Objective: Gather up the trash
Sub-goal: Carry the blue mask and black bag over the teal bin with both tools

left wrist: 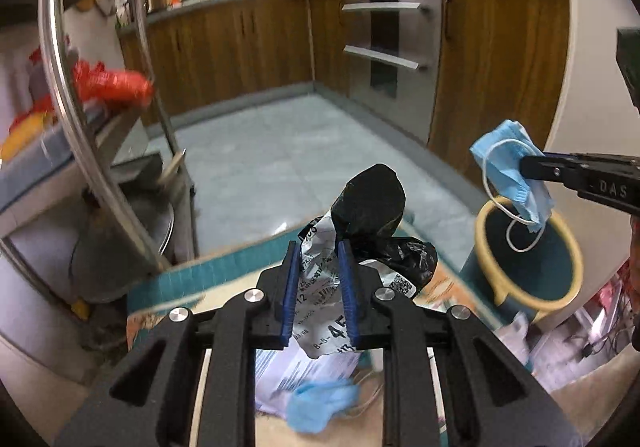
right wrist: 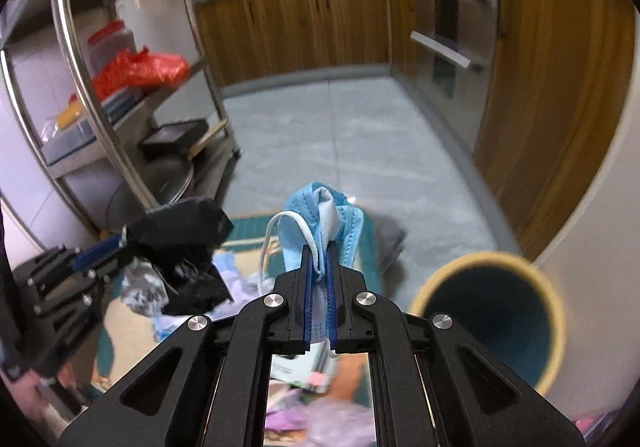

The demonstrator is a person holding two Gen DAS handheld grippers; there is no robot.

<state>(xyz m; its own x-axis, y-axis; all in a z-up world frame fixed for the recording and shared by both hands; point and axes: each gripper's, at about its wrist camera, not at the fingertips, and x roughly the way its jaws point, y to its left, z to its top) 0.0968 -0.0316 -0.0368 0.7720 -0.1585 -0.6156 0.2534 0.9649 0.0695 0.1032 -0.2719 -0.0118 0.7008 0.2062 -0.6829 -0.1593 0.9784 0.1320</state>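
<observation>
Fingers (right wrist: 298,287) pinch mask (right wrist: 320,207).

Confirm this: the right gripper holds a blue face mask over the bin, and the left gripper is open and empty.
Not quite. The left gripper is not empty: its jaws are shut on a crumpled black bag with a printed label, as the left wrist view shows. The rest stands: the right gripper holds the blue face mask over the bin.

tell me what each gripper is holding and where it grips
Left gripper: crumpled black-and-white printed plastic wrapper, pinched mid-body. Right gripper: blue surgical face mask, pinched at a bunched edge.
</observation>
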